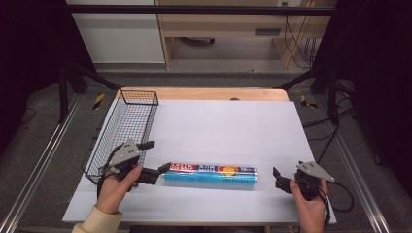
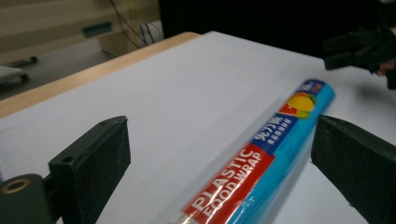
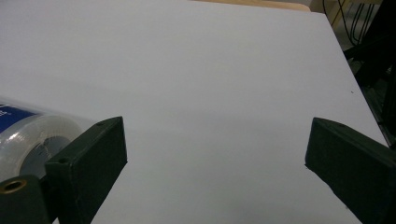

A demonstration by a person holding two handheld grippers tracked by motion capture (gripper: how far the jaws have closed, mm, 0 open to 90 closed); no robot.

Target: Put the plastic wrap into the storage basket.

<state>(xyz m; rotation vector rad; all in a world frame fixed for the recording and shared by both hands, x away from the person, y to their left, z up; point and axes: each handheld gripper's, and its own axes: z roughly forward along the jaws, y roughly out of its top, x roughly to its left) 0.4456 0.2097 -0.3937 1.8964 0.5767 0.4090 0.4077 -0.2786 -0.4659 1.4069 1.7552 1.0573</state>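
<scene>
The roll of plastic food wrap lies flat on the white sheet, near the front edge of the table, with its long side going from left to right. It is blue, with a red and dark blue label band along the top, and the words "PLASTIC FOOD WRAP" can be read in the left gripper view. The left gripper is at the left end of the roll, held in the person's left hand. Its jaws are spread wide; in the left gripper view the roll passes between them, closer to the right jaw, and neither jaw presses on it. One jaw tip is just at the roll's left end in the high view. The right gripper is held in the right hand a little beyond the right end of the roll, apart from it. Its jaws are also spread, with bare white sheet between them, and the clear end of the roll shows beside its left jaw. A black wire basket stands at the left side of the sheet, just behind the left gripper.
</scene>
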